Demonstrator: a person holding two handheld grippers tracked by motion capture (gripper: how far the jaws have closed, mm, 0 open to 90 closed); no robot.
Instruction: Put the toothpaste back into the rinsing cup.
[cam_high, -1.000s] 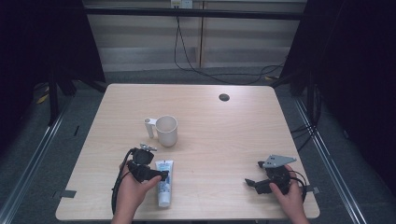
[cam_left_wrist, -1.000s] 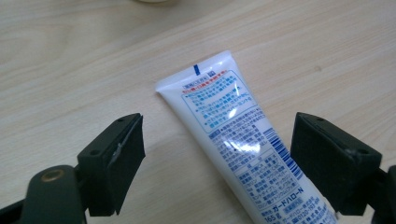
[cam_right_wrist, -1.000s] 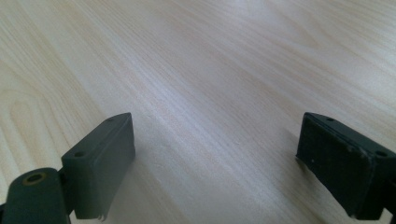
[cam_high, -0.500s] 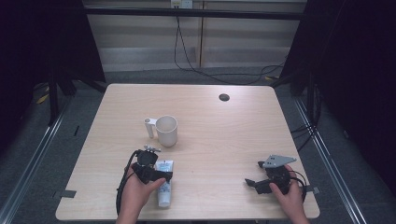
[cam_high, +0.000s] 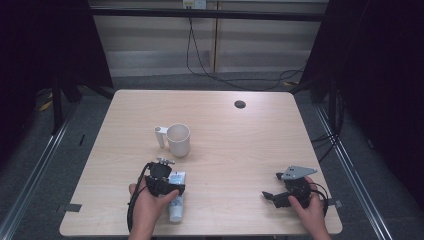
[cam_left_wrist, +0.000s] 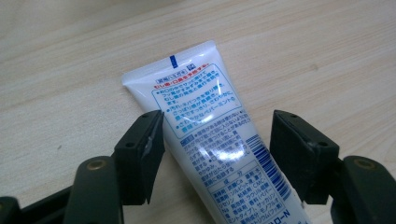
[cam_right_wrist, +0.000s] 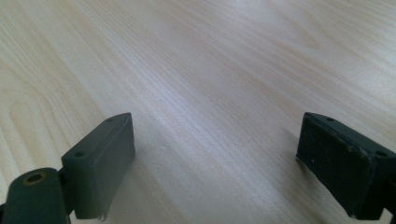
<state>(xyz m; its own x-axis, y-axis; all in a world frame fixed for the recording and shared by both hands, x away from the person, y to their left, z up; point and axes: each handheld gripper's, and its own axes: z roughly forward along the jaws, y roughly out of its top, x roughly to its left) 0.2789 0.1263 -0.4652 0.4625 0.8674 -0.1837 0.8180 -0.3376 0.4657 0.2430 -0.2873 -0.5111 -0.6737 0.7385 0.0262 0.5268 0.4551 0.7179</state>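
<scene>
Left hand-held gripper (cam_left_wrist: 212, 140), matte black jaws closing astride glossy white tube (cam_left_wrist: 210, 126).

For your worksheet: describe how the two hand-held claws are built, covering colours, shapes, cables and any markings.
Both are black. The left claw has two blocky rectangular jaws with small screw holes and brass-coloured pivot rivets; a black cable loops from it in the high view. The right claw has the same blocky jaws, a grey three-cornered plate on top and a black cable. No sleeves visible; forearms are bare.
</scene>
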